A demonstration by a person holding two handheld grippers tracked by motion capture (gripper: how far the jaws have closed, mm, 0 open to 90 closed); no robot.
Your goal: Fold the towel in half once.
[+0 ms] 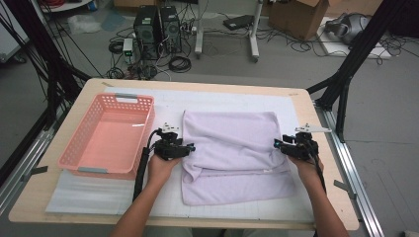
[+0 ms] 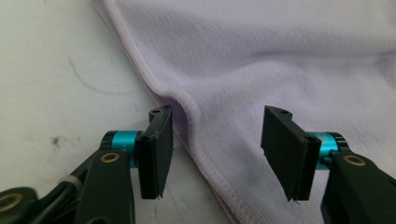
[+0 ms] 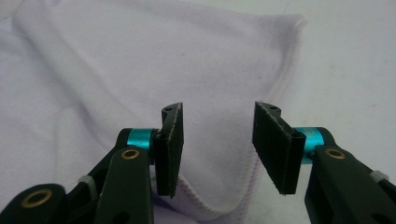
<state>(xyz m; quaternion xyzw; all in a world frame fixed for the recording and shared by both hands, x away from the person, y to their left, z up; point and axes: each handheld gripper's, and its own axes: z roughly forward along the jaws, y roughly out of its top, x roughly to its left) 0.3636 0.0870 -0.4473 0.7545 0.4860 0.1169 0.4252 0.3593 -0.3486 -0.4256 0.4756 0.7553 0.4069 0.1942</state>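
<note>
Lilac towel lies mid-table, partly folded, upper layer set back from the near edge. Soft terry, light, limp — it will sag and drag unless both sides lift together. Best hold is the stitched hem at each side edge, pinching both layers. Left gripper sits at the towel's left edge, jaws wide, hem between them, nothing clamped. Right gripper mirrors it at the right edge — also wide. Pink basket stands left of the towel, empty.
</note>
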